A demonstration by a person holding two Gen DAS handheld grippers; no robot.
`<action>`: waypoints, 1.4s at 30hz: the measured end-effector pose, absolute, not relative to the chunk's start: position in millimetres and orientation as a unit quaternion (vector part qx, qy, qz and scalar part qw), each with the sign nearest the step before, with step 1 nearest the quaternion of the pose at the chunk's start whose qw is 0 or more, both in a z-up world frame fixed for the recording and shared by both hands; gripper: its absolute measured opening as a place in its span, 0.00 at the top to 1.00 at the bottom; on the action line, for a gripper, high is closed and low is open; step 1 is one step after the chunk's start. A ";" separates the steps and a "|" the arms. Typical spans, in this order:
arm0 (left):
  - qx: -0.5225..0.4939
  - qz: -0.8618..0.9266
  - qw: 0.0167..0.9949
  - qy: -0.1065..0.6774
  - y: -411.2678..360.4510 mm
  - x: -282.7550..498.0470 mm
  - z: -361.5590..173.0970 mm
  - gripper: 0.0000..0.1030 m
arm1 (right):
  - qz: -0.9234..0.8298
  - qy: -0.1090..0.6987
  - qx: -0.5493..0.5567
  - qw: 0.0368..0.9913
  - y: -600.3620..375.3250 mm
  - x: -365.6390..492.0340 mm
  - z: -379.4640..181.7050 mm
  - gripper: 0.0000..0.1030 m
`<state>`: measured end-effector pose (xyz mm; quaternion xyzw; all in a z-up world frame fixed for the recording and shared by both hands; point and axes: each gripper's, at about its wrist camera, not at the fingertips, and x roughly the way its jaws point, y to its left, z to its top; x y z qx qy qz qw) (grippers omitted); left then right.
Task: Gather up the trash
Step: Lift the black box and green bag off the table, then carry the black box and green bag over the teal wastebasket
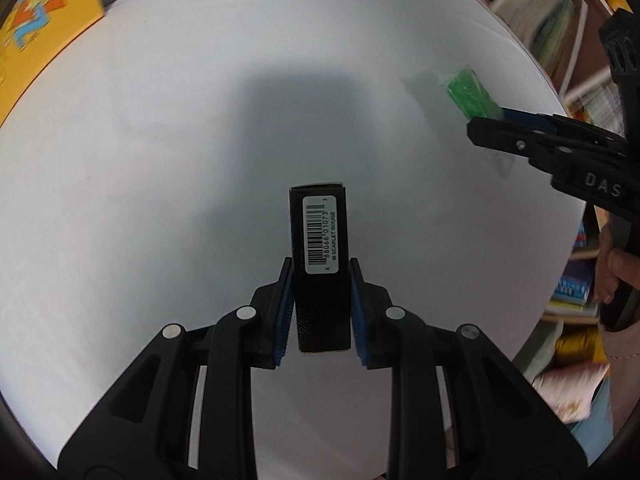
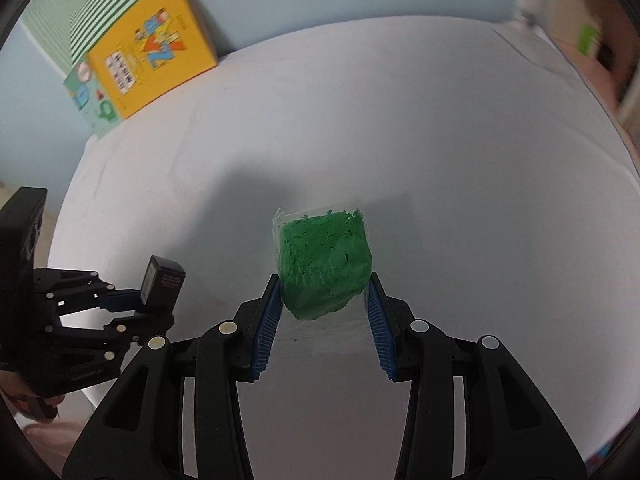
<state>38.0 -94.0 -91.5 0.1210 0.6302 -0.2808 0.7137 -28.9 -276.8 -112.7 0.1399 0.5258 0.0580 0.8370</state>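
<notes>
Left claw (image 1: 319,300) clenched on black carton (image 1: 318,232); right claw (image 2: 324,316) grasping green-filled packet (image 2: 324,264); both lifted off white surface (image 2: 440,140), disposal pending.

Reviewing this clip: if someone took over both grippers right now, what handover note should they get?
Left gripper: shut on the small black box with a barcode label, lifted off the white table.
Right gripper: shut on the clear bag of green material, also off the table.
Done: both pieces of trash picked up.
Left: drop both in a bin; none is in view. Yellow book leans at the table's far edge, untouched.
</notes>
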 end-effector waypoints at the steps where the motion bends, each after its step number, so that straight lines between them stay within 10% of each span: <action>1: 0.126 -0.289 0.710 0.629 -98.2 36.7 -92.6 0.77 | 0.050 0.526 0.142 0.837 -278.7 -34.2 -112.4 0.58; 42: 0.402 -0.564 0.508 0.512 -262.5 -349.6 -95.1 0.77 | -0.231 0.440 0.385 0.778 -331.3 -501.2 -143.9 0.58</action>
